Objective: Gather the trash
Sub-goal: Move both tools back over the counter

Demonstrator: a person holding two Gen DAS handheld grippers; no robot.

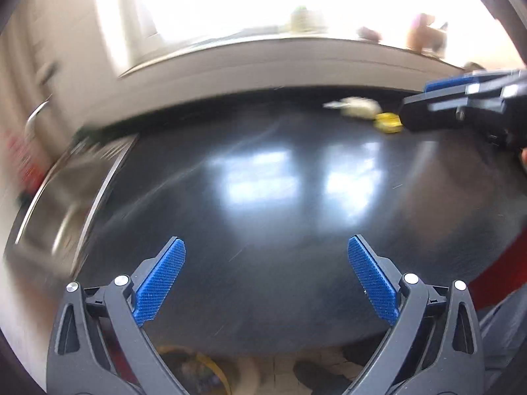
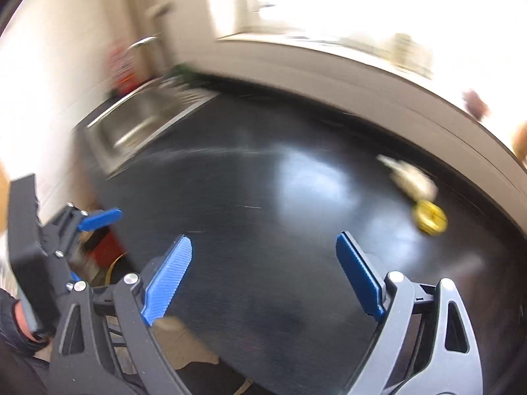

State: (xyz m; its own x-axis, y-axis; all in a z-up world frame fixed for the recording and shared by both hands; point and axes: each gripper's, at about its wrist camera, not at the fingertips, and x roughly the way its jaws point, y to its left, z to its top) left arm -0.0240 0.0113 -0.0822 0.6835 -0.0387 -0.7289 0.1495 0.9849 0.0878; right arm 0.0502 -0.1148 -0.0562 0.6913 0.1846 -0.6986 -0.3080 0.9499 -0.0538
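Lying blurred beside a yellow cap (image 2: 430, 220), crumpled wrapper (image 2: 410, 177) — axis unclear — both grippers (image 1: 266, 283) (image 2: 263, 279) released.

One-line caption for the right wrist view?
Open right gripper over black counter, yellow cap and crumpled wrapper ahead.

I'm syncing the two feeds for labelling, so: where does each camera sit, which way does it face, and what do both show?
Left wrist: behind the open left gripper, facing across the black counter toward the window; right gripper enters at right.
Right wrist: behind the open right gripper, facing the counter and sink; left gripper and a gloved hand show at left.
Shared: yellow piece, pale crumpled scrap, sink, window.
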